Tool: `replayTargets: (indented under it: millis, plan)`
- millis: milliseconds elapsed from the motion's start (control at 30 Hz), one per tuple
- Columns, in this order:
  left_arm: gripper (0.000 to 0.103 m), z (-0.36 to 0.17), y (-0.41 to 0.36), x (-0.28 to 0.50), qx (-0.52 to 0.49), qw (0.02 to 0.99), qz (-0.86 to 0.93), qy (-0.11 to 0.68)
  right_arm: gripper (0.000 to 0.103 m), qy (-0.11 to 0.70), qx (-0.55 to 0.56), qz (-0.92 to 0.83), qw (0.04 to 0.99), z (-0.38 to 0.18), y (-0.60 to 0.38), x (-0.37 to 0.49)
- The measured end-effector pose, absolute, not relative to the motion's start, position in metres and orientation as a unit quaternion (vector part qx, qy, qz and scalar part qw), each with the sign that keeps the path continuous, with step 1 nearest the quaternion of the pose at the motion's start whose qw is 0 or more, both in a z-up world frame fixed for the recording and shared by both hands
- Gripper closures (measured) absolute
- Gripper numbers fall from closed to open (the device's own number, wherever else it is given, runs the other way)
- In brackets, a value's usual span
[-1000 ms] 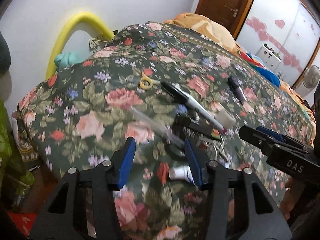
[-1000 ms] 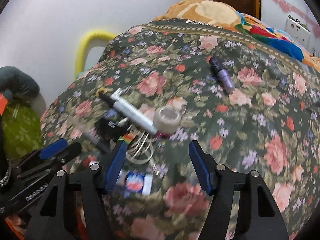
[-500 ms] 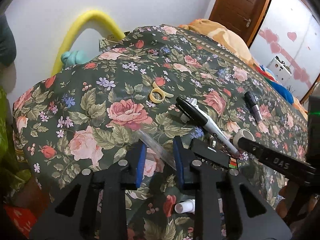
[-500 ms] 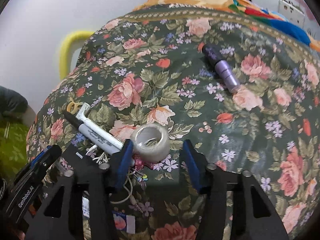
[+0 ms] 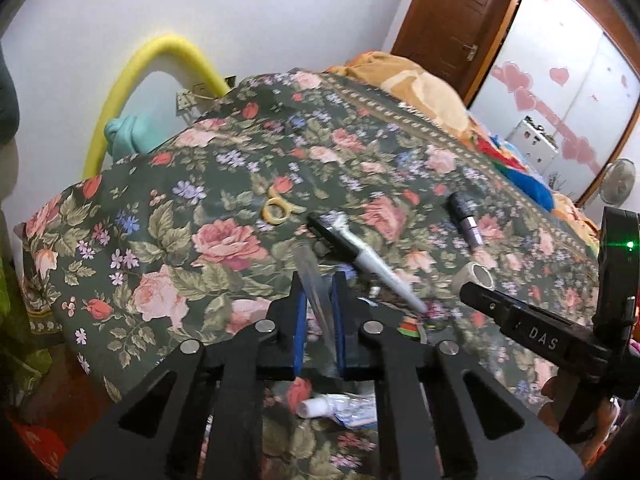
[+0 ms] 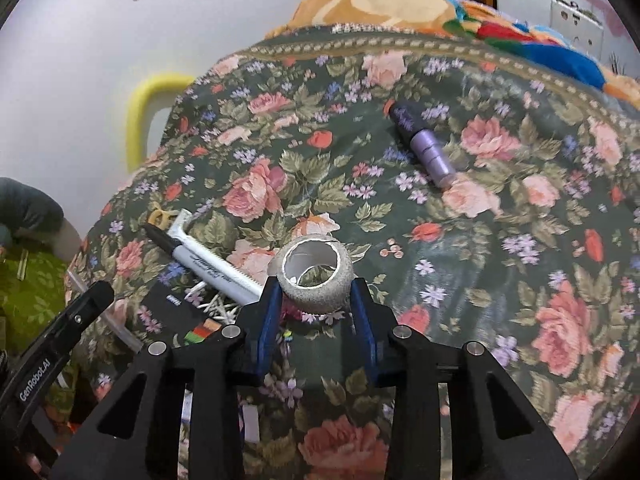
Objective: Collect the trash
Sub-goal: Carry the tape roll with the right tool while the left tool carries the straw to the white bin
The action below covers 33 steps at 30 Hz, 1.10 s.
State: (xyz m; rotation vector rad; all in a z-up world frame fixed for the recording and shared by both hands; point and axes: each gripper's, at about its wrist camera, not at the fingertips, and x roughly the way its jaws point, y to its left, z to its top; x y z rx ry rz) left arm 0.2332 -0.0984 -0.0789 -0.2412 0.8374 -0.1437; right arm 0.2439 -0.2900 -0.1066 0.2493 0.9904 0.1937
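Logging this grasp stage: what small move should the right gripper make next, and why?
Probably close. The right gripper has its blue fingers on either side of the tape roll on the floral bedspread, a sliver of gap showing on the right, so squeezing comes before lifting.

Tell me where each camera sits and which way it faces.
Left wrist: on the left gripper, facing across the floral bedspread toward the brown door; its blue-padded fingers pinch a clear plastic strip; the right gripper shows.
Right wrist: on the right gripper, facing the bedspread and white wall; its fingers flank a grey tape roll.
Shared: black-capped white marker, purple lipstick tube.
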Motion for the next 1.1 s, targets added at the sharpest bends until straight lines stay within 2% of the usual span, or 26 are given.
replayTargets:
  millis: [600,1100]
  plan:
    - [0.096,-0.014,-0.112,0.175,-0.092,0.919,-0.095,0.371,0.071,0.430,0.081,0.121,0.891,-0.040,-0.278,0.174]
    - [0.096,0.024,-0.043,0.090,-0.094,0.929,-0.055,0.354,0.071,0.389,0.036,0.182,0.902,0.015,-0.216,0.103]
